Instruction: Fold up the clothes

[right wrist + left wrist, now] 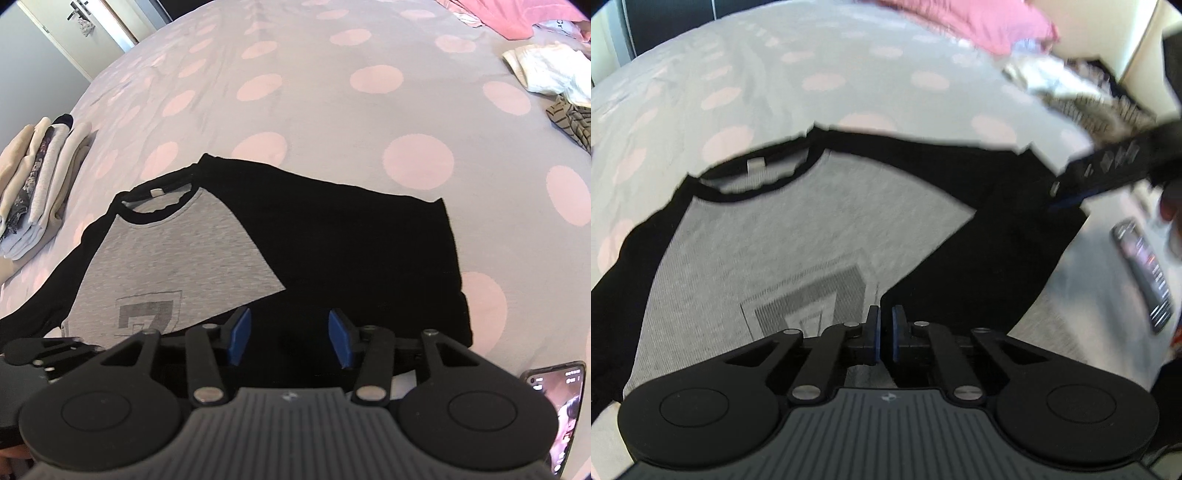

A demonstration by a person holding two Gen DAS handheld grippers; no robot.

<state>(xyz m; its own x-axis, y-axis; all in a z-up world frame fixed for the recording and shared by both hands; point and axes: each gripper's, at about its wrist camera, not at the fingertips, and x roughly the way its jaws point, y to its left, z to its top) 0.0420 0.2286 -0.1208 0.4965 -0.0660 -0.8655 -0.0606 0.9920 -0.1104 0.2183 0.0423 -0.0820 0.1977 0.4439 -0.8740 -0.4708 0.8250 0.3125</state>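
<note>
- Shirt lies flat on bed, collar toward the far edge, one sleeve folded across the body.
- Stack of folded clothes sits at the bed's left edge, left of shirt.
- Loose clothes lie at the far right corner.
- Phone lies on the bed near its near edge, right of shirt.
</note>
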